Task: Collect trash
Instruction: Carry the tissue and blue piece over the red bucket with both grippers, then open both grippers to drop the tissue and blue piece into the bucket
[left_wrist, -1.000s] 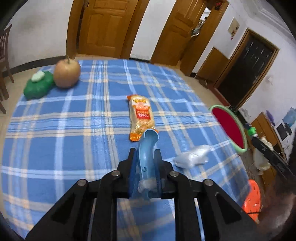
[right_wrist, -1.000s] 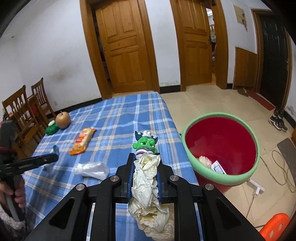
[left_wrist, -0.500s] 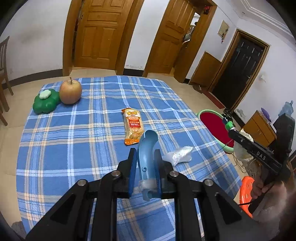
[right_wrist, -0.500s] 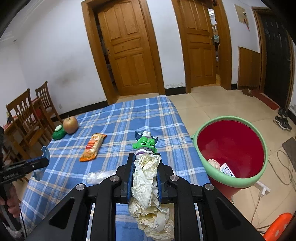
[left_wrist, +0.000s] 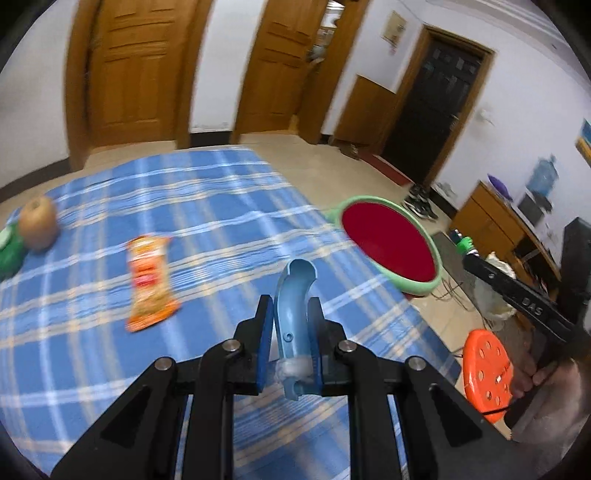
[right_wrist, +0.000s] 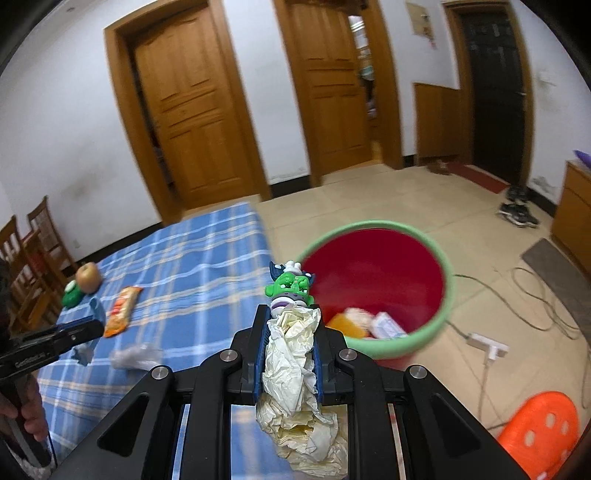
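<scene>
1. My right gripper (right_wrist: 290, 334) is clamped on crumpled paper (right_wrist: 291, 354), just short of the red bin (right_wrist: 373, 278).
2. My left gripper (left_wrist: 290, 332) pinches a blue plastic piece (left_wrist: 293, 314).
3. Some scraps already lie in the bin.
4. A snack wrapper (left_wrist: 149, 282) and a clear bag (right_wrist: 135, 356) remain on the table (left_wrist: 207, 206).

White walls (right_wrist: 74, 110), wooden doors (right_wrist: 195, 122), tiled floor (right_wrist: 424, 199).
</scene>
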